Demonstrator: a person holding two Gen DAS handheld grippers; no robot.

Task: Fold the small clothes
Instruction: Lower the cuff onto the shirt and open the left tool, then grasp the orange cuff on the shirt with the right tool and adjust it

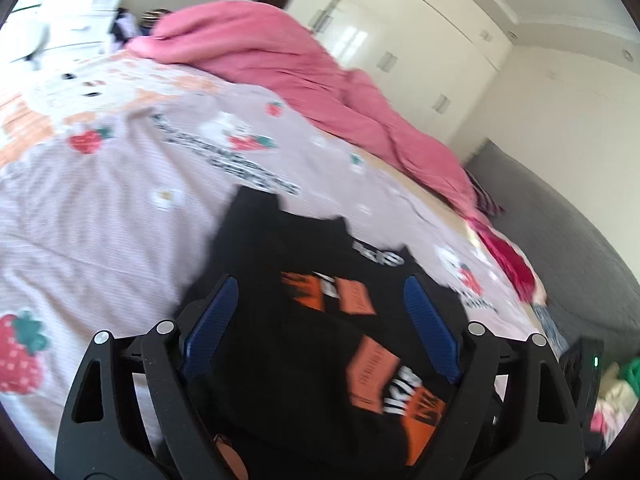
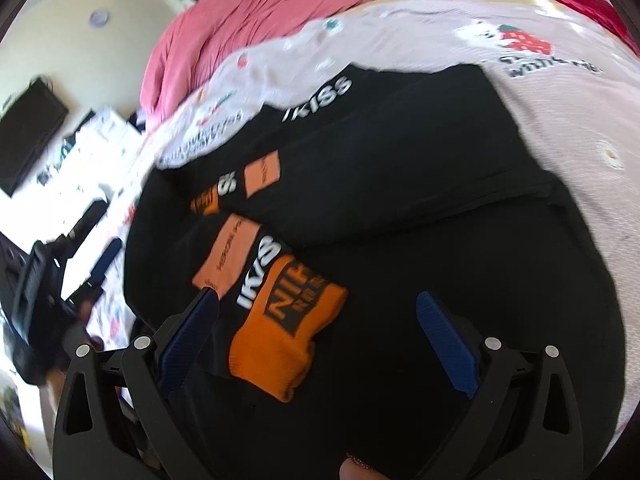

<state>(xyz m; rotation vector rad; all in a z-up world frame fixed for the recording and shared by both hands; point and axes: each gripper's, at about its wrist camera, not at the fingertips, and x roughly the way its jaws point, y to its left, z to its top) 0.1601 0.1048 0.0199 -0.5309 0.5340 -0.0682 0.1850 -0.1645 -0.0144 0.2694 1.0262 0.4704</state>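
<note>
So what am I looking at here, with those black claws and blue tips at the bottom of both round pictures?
No robot here: a person holds a two-finger gripper in each hand, each carrying a wide-angle camera that looks along its fingers. One picture comes from the left gripper, the other from the right gripper. The blue strips are the finger pads. Both grippers stand open over a black garment with orange patches and white lettering; neither holds anything. It lies partly folded on a bed sheet printed with strawberries, with a pink blanket bunched behind. Both pictures are blurred.
</note>
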